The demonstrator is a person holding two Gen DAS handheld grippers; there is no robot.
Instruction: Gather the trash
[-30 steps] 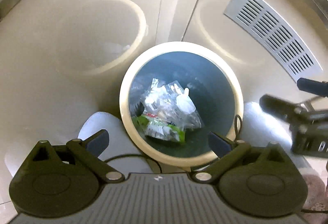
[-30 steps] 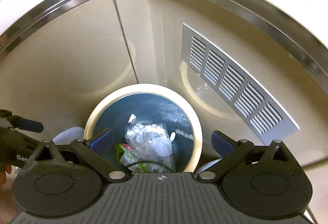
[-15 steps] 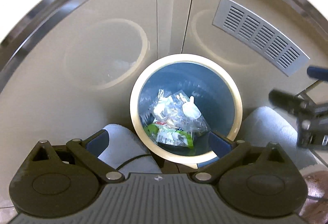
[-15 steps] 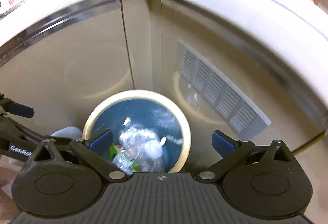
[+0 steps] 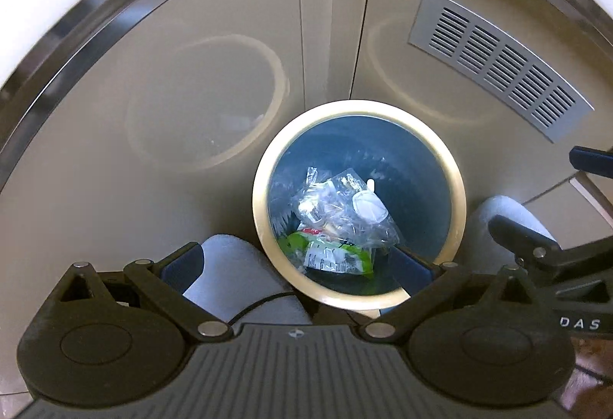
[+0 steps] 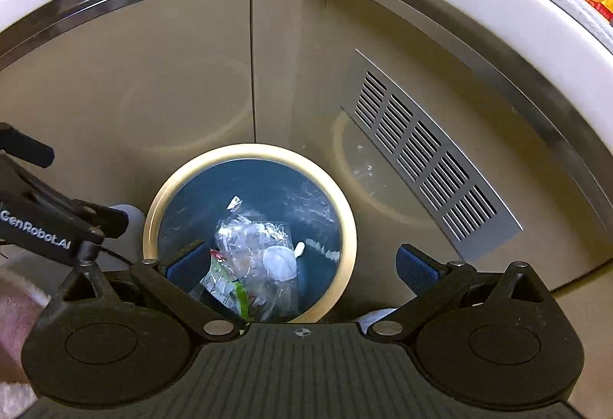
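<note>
Left gripper (image 5: 295, 265): jaws spread wide, nothing held, aimed downward over the trash bin (image 5: 456, 185). Right gripper (image 6: 302, 262): likewise spread and empty, tilted down above the same bin. Crumpled clear plastic (image 5: 341, 212) and a green wrapper (image 5: 329, 256) lie at the bin's bottom. Bin stands against beige cabinet doors (image 6: 126, 74), beside a vent grille (image 6: 425, 158).

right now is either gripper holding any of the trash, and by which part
Nothing is held. The left gripper and right gripper are both open and empty; the crumpled clear plastic wrappers lie inside the round cream-rimmed bin.
</note>
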